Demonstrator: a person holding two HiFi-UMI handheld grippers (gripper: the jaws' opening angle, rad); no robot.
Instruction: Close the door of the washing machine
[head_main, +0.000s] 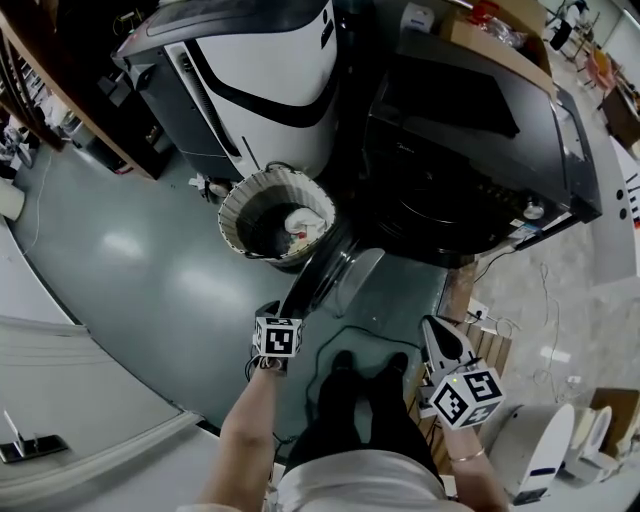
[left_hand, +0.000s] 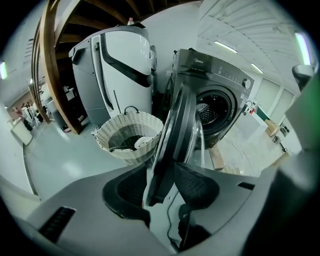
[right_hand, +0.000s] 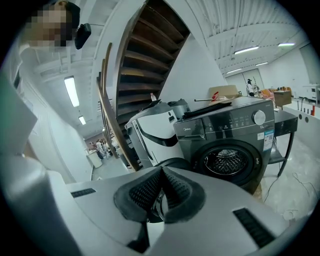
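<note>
One door (left_hand: 177, 125): swung right out from the washing machine (left_hand: 220, 90), edge-on to me, so its rim is what I can reach.
Door make: dark glossy ring round a bulging clear glass bowl.
Left tool (left_hand: 161, 186): jaws wide, ribbed black pads (left_hand: 195, 185) either side of that rim, ready to swing it; no squeeze that I can see.
Right tool (right_hand: 161, 172): closed on nothing, held back as the spare.
Drum (right_hand: 227, 162): perforated bright metal, showing through the open port.
Basket (left_hand: 130, 136): white, woven, round, just beside the door on the smooth grey floor (left_hand: 65, 160).
</note>
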